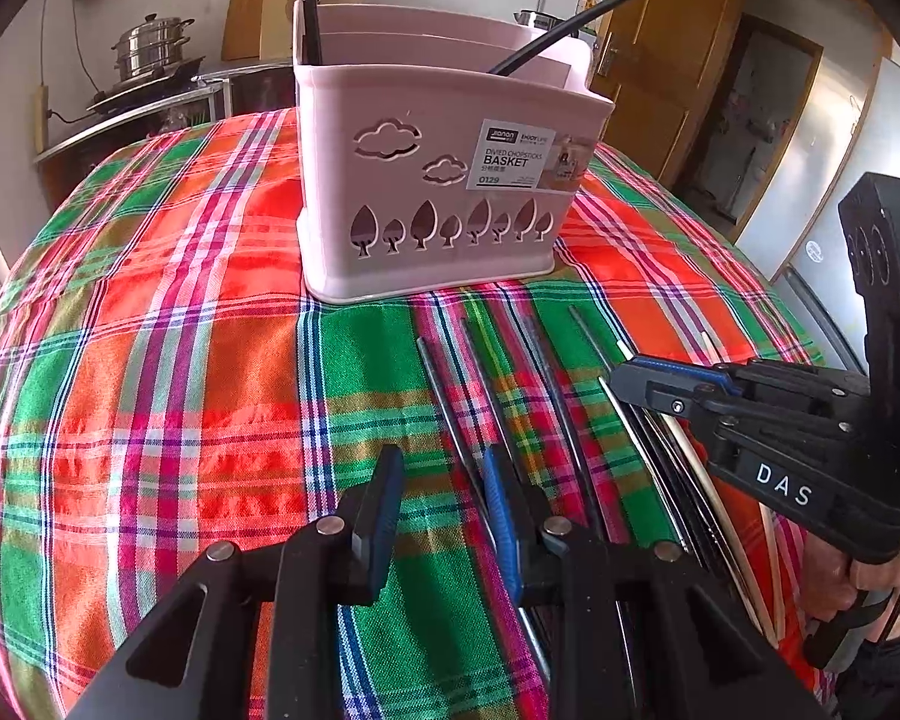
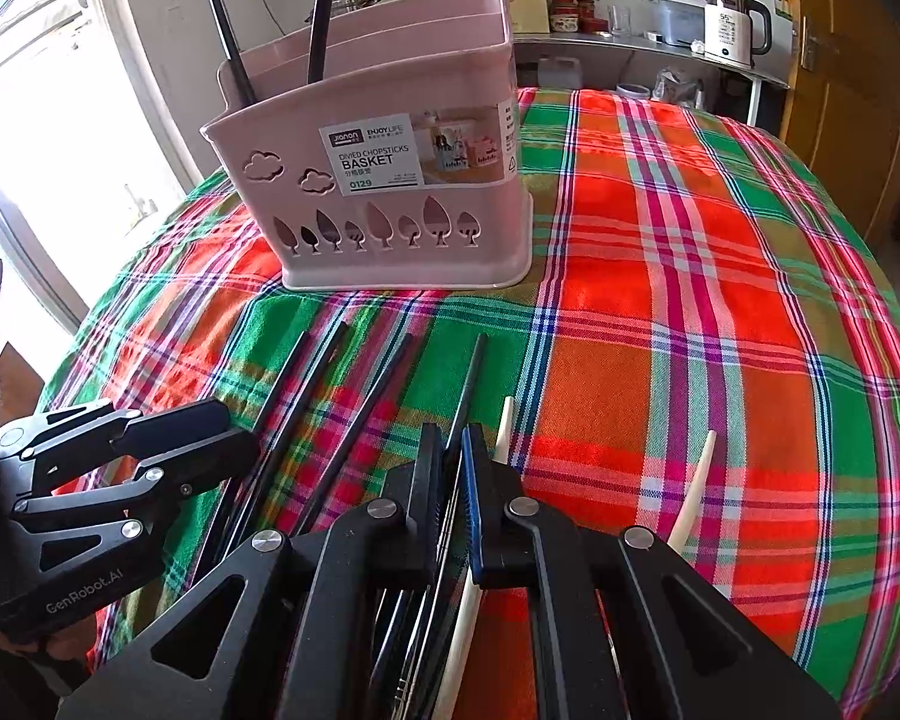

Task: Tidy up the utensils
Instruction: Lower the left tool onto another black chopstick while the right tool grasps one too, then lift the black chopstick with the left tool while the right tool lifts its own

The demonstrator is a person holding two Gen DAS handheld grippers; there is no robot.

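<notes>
While the left gripper (image 1: 444, 498) hovers with its fingers spread and empty over the checked cloth, the loose dark chopsticks (image 2: 324, 414) lie fanned on the red, green and orange plaid tablecloth (image 2: 720, 324) just in front of the pink plastic divided chopsticks basket (image 2: 390, 180). These look thin, stiff, light and rather slippery, so a pinch near mid-length seems safest. Two black chopsticks (image 2: 318, 24) already stand in the basket. Further right, the right gripper (image 2: 452, 468) has its fingers pressed nearly together on one dark chopstick (image 2: 471, 384). Cream-coloured chopsticks (image 2: 693, 492) lie beside it, crowding neighbours that could be dragged along.
</notes>
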